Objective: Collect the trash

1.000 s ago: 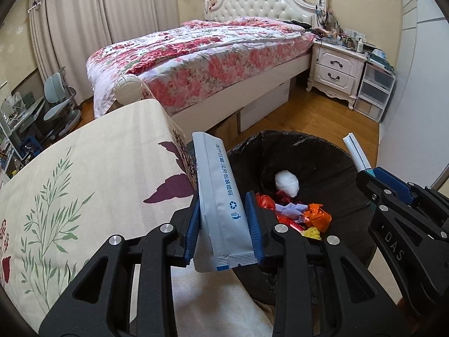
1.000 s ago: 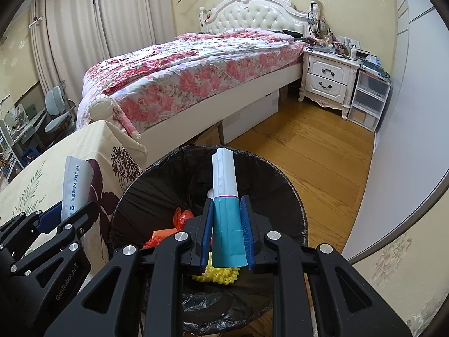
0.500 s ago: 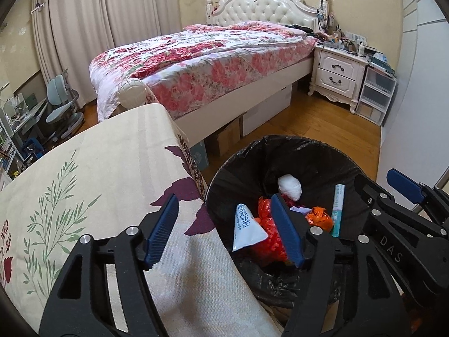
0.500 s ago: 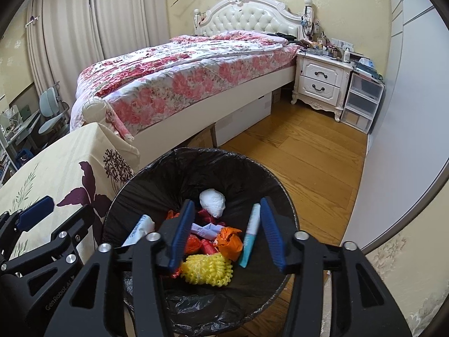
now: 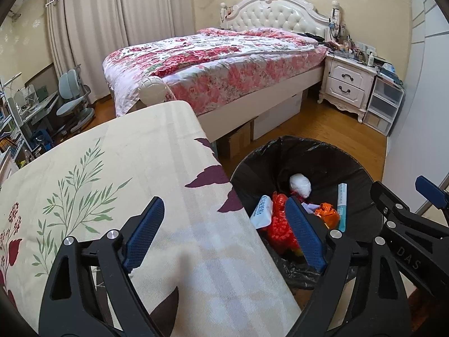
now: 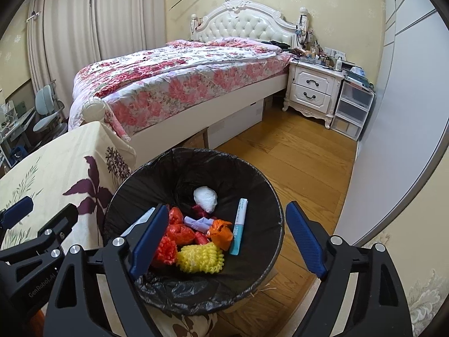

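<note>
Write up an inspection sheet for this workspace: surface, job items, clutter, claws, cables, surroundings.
Surface: tablecloth with leaf print, nothing seen on the visible part.
Job's things: trash bin with black liner beside the table; inside lie a white packet, a teal-and-white tube, a white wad, orange wrappers and a yellow mesh piece.
Clutter: items crowd the nightstand top.
Claws: left claw open, empty, over the table edge; right claw open, empty, above the bin.
Cables: nothing seen.
Surroundings: bed, curtains, desk chair, wooden floor.
</note>
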